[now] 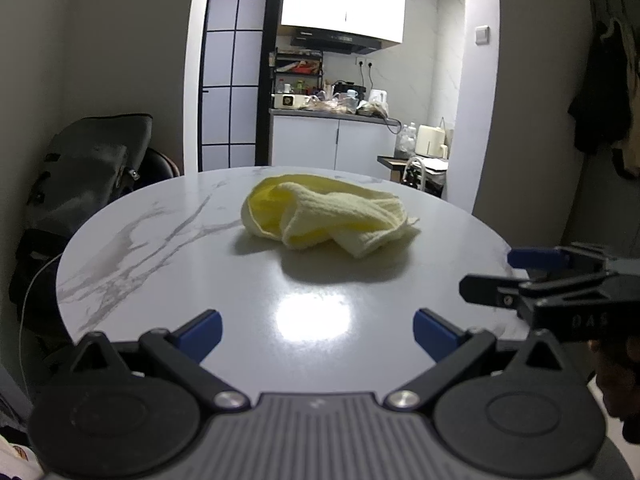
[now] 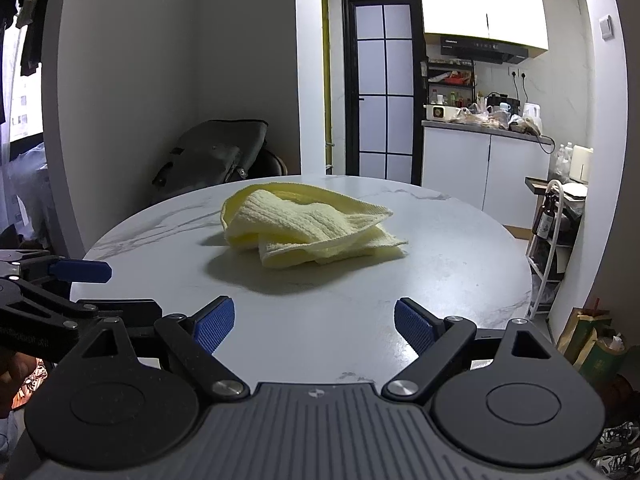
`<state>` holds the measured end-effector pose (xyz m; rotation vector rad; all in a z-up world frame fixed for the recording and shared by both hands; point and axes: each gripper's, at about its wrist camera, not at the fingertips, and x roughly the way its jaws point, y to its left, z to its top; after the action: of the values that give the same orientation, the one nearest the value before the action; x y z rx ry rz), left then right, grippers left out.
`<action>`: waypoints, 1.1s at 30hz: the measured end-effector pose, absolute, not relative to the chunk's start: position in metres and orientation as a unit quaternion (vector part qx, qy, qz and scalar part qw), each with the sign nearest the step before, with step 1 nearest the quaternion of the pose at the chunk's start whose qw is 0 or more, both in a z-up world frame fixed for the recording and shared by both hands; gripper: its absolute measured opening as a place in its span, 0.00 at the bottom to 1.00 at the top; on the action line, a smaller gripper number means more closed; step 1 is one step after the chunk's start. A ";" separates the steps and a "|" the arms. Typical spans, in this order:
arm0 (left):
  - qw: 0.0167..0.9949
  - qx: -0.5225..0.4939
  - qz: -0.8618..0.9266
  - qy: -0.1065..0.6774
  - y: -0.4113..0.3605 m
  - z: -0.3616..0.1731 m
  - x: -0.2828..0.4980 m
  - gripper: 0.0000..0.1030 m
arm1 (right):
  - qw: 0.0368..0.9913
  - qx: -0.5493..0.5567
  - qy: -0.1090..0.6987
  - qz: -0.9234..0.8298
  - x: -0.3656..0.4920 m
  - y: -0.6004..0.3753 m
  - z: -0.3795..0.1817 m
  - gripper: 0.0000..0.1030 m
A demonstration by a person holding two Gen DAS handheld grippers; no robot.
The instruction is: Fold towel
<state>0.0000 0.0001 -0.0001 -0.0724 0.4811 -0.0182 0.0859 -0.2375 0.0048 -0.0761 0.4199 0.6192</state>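
A pale yellow towel (image 1: 328, 212) lies crumpled in a loose heap near the middle of a round white marble table (image 1: 160, 240). The right wrist view shows the same towel (image 2: 308, 228) on the table (image 2: 440, 260). My left gripper (image 1: 318, 332) hovers open above the table's near edge, well short of the towel, with nothing between its blue pads. Over the near edge too, my right gripper (image 2: 314, 326) stands open and empty. Each gripper appears at the side of the other's view: the right gripper (image 1: 508, 276) and the left gripper (image 2: 80, 272).
A dark grey bag (image 1: 88, 168) rests on a chair behind the table's far left. A kitchen counter (image 1: 332, 114) with clutter stands beyond. A white wire rack (image 2: 552, 248) with bottles is right of the table, and paper bags (image 2: 592, 344) sit on the floor.
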 end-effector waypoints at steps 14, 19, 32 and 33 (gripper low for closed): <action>0.967 -0.016 0.000 0.254 0.001 -0.003 -0.002 1.00 | 0.939 -0.023 0.202 0.277 0.068 -0.242 0.005 0.88; 0.967 -0.018 0.001 0.253 0.003 -0.002 -0.011 1.00 | 0.939 -0.014 0.203 0.277 0.069 -0.240 0.002 0.88; 0.968 -0.038 0.005 0.249 0.005 0.003 -0.022 1.00 | 0.939 -0.037 0.189 0.285 0.057 -0.232 0.004 0.88; 0.968 -0.034 0.007 0.249 0.004 0.003 -0.022 0.99 | 0.939 -0.037 0.190 0.285 0.057 -0.232 0.004 0.88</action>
<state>-0.0223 0.0039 0.0031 -0.0681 0.5024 0.0136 0.0567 -0.2321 0.0038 -0.0753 0.3871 0.5811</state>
